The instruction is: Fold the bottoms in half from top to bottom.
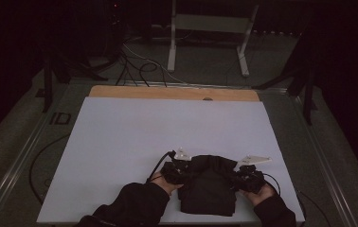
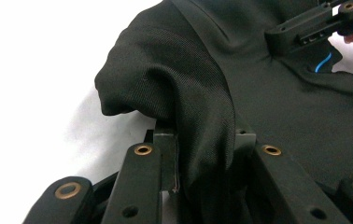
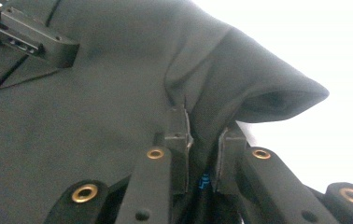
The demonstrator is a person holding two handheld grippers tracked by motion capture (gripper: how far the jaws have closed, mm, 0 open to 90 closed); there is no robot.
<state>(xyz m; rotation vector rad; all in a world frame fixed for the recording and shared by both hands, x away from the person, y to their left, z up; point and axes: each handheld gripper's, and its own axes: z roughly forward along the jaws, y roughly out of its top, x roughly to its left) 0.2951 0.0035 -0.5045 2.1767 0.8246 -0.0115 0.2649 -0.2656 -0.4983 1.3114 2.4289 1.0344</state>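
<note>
Black garment (image 1: 209,185) folded on the white tabletop (image 1: 134,142), left gripper (image 2: 205,151) fingers (image 2: 165,154) clamped on a raised fold at its left edge, right gripper (image 3: 204,140) fingers (image 3: 179,140) pinching, apparently equally firmly, its right edge.

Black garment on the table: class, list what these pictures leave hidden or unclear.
- Black garment: its type is unclear in the dim high view; folds hide its shape.
- Left gripper: cloth covers the pads.
- Right gripper: bunched cloth hides the jaw tips.
</note>
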